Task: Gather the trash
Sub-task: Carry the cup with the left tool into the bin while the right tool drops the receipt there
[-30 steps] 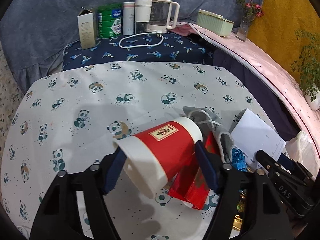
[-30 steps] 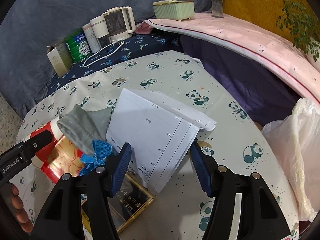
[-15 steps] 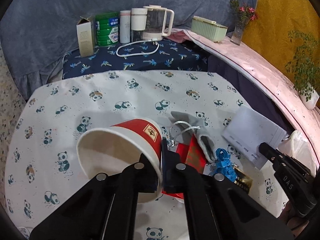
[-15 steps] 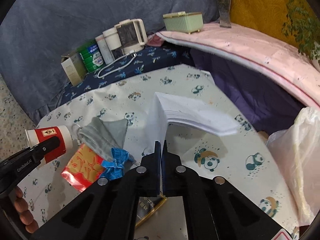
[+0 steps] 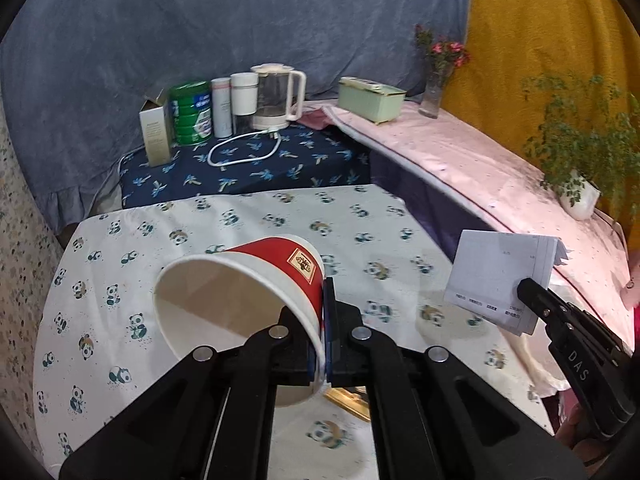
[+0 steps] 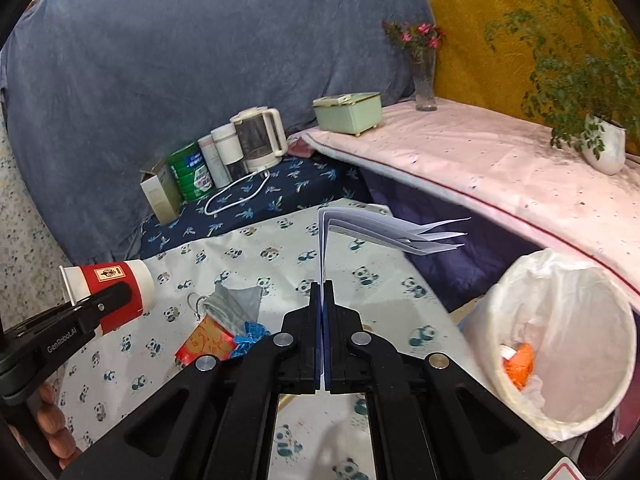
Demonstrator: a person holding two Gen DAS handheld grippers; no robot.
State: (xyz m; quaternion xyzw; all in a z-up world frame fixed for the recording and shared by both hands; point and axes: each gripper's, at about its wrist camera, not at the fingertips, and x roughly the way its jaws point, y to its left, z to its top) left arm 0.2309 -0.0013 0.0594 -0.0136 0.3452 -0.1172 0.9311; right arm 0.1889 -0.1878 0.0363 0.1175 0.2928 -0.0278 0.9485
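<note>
My left gripper (image 5: 323,292) is shut on the rim wall of a red and white paper cup (image 5: 240,300), held tilted above the panda cloth table (image 5: 280,216). The cup (image 6: 110,286) and left gripper (image 6: 120,292) also show at the left of the right wrist view. My right gripper (image 6: 323,286) is shut on folded white paper sheets (image 6: 380,230), which stand up and bend to the right. Those sheets (image 5: 500,276) appear in the left wrist view, pinched by the right gripper (image 5: 524,286). A bin (image 6: 560,320) lined with a white bag stands to the right of the table.
A grey mask (image 6: 236,304), a red packet (image 6: 206,342) and a blue scrap (image 6: 250,332) lie on the cloth. A gold-edged card (image 5: 348,398) lies under the gripper. A kettle (image 5: 276,98), tins and a box stand at the back; a pink-covered shelf (image 6: 480,152) holds plants.
Both grippers closed, the left on the cup's rim and the right on the paper. Both then rose from the table with what they hold, and the bin came into the right view.
</note>
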